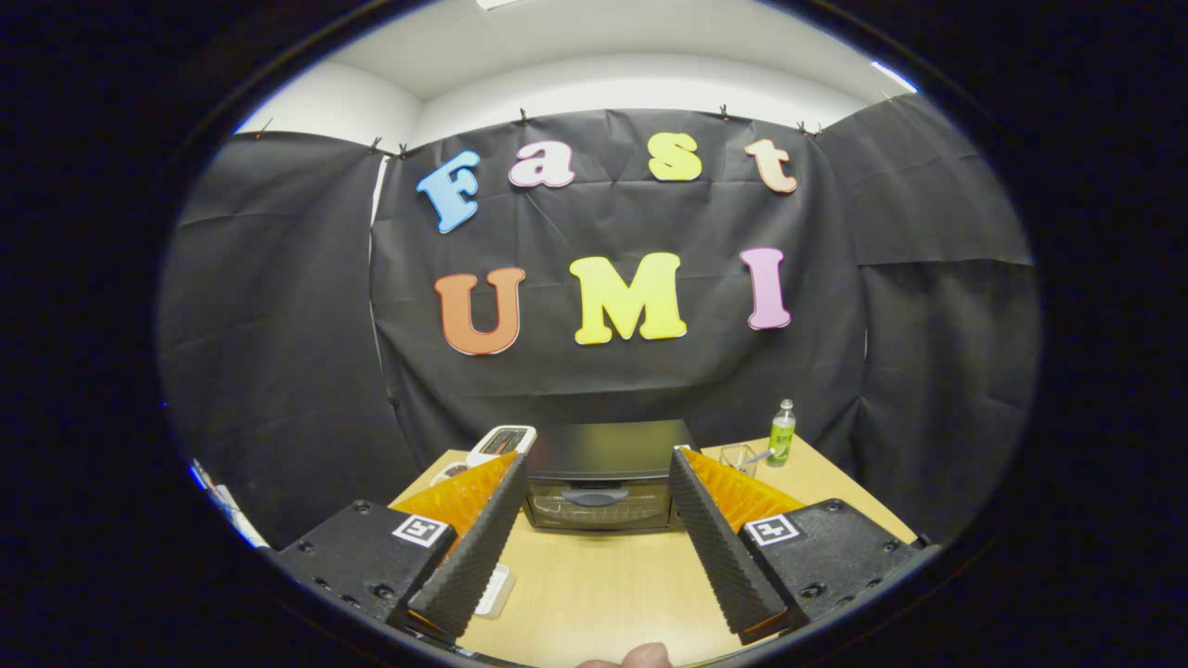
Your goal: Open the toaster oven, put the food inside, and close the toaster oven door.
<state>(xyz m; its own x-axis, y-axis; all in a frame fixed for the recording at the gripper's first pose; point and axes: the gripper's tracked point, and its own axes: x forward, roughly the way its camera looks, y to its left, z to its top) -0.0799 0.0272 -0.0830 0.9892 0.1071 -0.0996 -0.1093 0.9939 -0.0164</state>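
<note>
Gripper view, left to right. Left booth wall hangs dark and close behind the tabletop. Just under the left jaw, a small pale tray-like item lies on the wood; whether it holds the food, I cannot tell. Past the left jaw's tip, a white device leans beside the toaster oven, with a small round dish near it.

Gripper: jaws spread wide, released, nothing between them but open air. Toaster oven sits well beyond the tips, centred in the gap, at the far edge of the tabletop. Door looks shut, handle across its upper part. Interior too dim to read, so this fits either a door awaiting opening or one closed with food inside.

Right of the oven: a clear glass, then a green bottle, both near the far right corner. A fingertip shows below the jaws.

Room: bare wood runs straight from jaws to oven door, an unobstructed lane. Tabletop edges fall away on both sides; glass and bottle crowd the right flank.
</note>
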